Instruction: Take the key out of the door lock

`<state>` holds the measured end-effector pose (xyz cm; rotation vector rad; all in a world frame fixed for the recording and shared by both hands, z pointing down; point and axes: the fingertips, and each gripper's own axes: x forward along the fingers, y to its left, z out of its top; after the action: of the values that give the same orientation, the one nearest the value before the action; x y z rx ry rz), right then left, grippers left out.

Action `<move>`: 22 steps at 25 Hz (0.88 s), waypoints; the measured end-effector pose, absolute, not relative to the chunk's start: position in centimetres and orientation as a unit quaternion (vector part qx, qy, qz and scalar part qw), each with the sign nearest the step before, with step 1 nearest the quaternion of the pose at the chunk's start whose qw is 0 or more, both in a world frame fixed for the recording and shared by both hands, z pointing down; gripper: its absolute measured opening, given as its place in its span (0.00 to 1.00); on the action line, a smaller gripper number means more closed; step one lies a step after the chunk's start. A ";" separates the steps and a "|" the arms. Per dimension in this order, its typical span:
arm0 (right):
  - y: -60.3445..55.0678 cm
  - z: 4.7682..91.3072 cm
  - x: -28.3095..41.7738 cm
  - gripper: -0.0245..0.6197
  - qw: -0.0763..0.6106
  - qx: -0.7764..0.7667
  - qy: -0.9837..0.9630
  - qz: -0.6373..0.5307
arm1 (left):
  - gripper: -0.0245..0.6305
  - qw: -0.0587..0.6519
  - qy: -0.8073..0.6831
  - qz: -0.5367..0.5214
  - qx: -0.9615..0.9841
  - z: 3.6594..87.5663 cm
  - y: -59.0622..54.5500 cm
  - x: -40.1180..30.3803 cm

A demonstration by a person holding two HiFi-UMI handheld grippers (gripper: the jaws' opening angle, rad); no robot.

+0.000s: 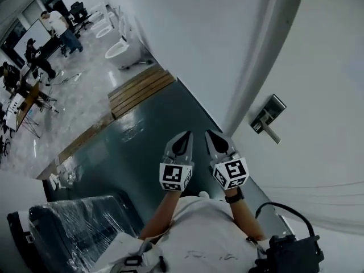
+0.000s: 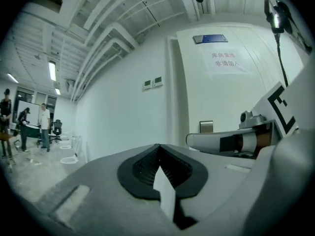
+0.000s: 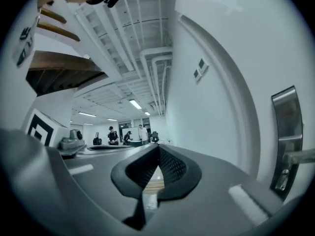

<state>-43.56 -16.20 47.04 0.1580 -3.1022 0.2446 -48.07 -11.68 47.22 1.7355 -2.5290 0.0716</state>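
Note:
The white door stands at the right, with a silver lock plate and lever handle on it. In the right gripper view the lock plate is at the right edge, and a small metal piece low on it may be the key. My left gripper and right gripper hover side by side in front of me, left of the lock and well short of it. Both are shut and hold nothing. The left gripper and the right gripper each show their pads together.
A white wall runs beside the door frame. Wooden planks lie on the floor ahead. A plastic-wrapped chair is at my lower left. Several people stand in the far open room. A paper sign hangs on the door.

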 end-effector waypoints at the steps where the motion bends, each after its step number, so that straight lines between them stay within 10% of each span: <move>1: -17.9 47.0 -43.4 0.04 0.009 0.073 -0.995 0.073 | 0.03 0.035 -0.809 0.023 0.586 47.2 -13.8 -48.2; 22: -34.2 50.6 -34.1 0.05 -0.010 0.510 -0.852 0.115 | 0.04 0.024 -0.459 0.024 0.888 48.2 -37.7 -44.3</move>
<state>-34.12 -34.22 50.64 1.6140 -2.6945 0.3652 -44.26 -37.71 48.22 2.7470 -1.4188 0.0744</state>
